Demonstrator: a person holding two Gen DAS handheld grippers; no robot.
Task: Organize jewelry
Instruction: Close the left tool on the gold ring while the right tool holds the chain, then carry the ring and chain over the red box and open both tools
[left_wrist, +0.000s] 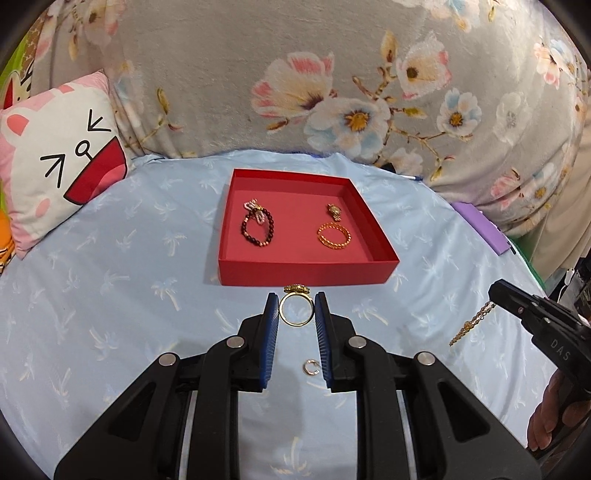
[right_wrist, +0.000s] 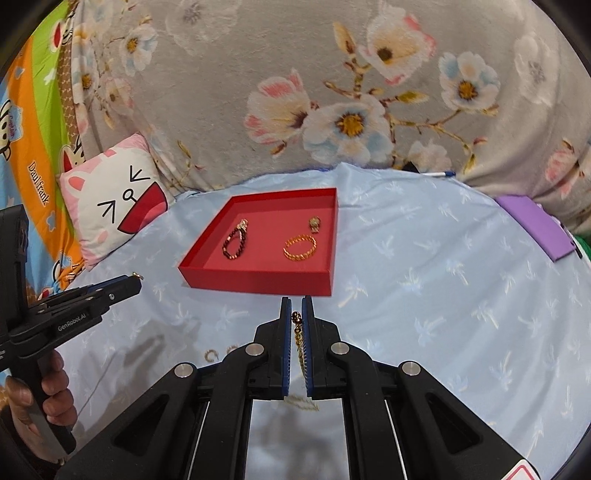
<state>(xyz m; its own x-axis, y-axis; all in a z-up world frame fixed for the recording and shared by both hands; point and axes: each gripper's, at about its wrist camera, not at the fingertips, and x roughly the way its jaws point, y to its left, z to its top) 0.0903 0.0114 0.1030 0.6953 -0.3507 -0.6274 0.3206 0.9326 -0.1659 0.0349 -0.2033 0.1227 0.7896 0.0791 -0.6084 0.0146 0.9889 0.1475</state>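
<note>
Only the left view shows the gold ring (left_wrist: 296, 309) clamped in the left tool (left_wrist: 296, 314).

"GenRobot.AI" on left gripper (right_wrist: 137, 284)

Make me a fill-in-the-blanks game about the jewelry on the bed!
1. The left gripper holds a gold ____.
2. The right gripper holds a gold ____.
3. The tray is colored ____.
4. The beaded bracelet lies ____ the tray.

Missing words: ring; chain; red; inside
</note>
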